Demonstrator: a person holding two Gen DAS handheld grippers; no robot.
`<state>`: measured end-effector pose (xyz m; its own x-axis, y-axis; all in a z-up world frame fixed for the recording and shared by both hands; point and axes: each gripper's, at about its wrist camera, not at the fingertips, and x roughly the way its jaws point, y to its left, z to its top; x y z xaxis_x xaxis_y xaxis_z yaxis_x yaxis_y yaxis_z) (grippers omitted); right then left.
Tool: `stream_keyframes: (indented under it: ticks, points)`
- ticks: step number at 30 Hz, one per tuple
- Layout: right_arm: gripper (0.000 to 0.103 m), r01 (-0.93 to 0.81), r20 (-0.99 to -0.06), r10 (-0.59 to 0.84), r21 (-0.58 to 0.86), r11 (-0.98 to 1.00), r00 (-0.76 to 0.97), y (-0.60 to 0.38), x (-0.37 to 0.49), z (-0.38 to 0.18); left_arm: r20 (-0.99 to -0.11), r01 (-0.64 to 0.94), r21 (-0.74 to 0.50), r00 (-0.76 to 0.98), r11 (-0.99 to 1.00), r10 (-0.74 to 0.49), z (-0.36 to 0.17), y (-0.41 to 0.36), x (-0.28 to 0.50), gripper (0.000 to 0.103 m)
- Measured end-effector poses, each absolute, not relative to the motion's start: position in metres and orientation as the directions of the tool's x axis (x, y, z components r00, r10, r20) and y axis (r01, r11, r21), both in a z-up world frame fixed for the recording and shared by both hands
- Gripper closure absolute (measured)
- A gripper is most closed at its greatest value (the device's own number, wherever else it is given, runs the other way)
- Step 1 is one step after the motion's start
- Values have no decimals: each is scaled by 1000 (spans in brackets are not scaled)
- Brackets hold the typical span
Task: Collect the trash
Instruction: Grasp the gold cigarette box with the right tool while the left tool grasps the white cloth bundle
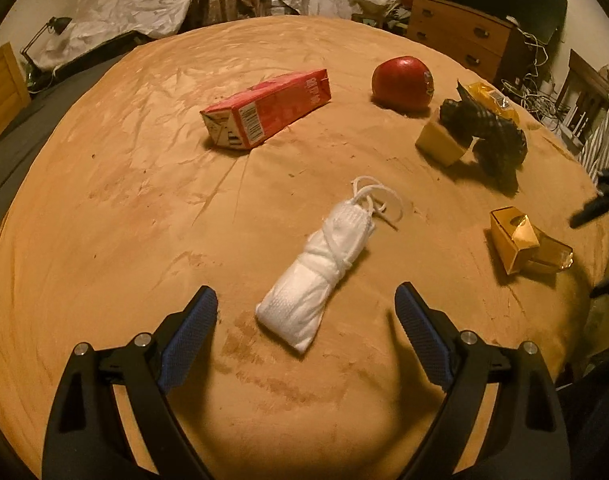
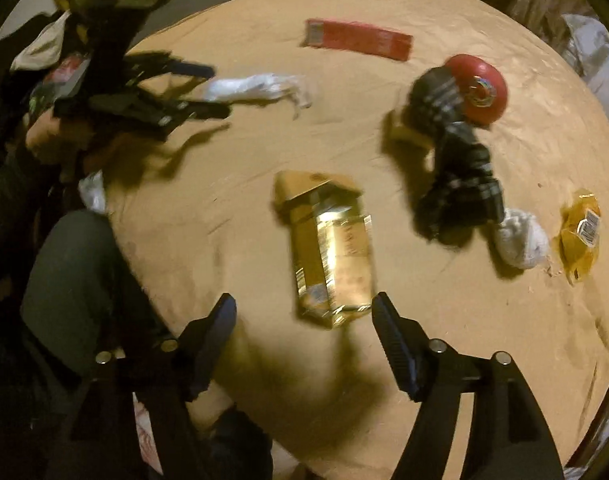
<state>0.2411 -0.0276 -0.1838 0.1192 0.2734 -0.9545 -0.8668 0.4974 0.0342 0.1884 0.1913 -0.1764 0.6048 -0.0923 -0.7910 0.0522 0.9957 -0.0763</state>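
Left wrist | fingers (image 1: pixel 306 304) apart, white bundle (image 1: pixel 318 276) between | right fingers (image 2: pixel 304 312) apart, gold box (image 2: pixel 332 248) between

Left tongs (image 1: pixel 306 300): black frame, blue textured pads, silver screws. Right tongs (image 2: pixel 304 308): black, silver screws.

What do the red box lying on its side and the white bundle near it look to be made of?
The red box looks like coated paperboard, a drink carton: folded gable end, printed barcode, a slight sheen. The white bundle looks like soft knitted or woven cloth, matte, with a ribbed texture and a loose white cord at one end; possibly a rolled sock or rag.
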Motion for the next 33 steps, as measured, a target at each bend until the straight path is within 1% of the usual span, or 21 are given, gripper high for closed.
stream_keyframes:
  ticks: [4,8,10,11,12,13,14,15,16,17,18,19,20,23,27,33]
  points:
    - [31,-842,-952,289,72,534,102,-14,258,-196,-796,74,-90,594,993,-116,-176,184,199,16]
    - [31,-830,-957,271,67,554,104,7,275,-212,-809,63,-55,582,997,-81,-179,179,211,16]
    - [31,-827,-958,268,66,558,105,11,277,-215,-813,69,-17,580,997,-54,-181,175,215,17]
    - [33,-826,-959,265,64,561,106,13,277,-217,-813,68,0,581,998,-40,-182,174,216,22]
    - [41,-825,-960,256,56,562,109,16,276,-221,-812,58,26,583,998,-12,-183,172,216,25]
    - [49,-828,-964,240,39,559,117,19,273,-225,-810,49,46,586,998,9,-183,171,216,32]
    - [49,-831,-964,230,17,556,135,23,269,-228,-808,45,63,588,997,24,-184,170,216,38]
    - [49,-831,-962,225,-6,556,157,24,265,-228,-806,43,79,591,996,39,-184,169,215,41]
    - [50,-831,-960,224,-15,556,168,25,263,-228,-804,41,91,593,995,49,-184,169,214,47]
    - [50,-828,-956,229,-23,561,181,25,258,-227,-801,40,101,595,994,58,-183,168,212,55]
    - [51,-823,-953,234,-27,568,193,24,256,-227,-798,34,115,599,993,72,-183,168,210,59]
    - [52,-816,-946,244,-36,577,214,22,250,-226,-795,25,124,601,992,84,-182,167,208,70]
    - [52,-811,-941,252,-39,583,226,21,247,-226,-792,8,130,602,992,99,-181,167,205,74]
    - [53,-781,-915,305,-19,624,266,8,230,-223,-790,-19,103,606,994,94,-178,167,197,77]
    - [53,-723,-865,377,23,690,332,-16,208,-212,-778,-52,44,625,998,67,-169,158,181,77]
    - [53,-617,-751,446,65,784,487,-56,176,-178,-712,-90,-26,701,996,45,-131,127,152,77]
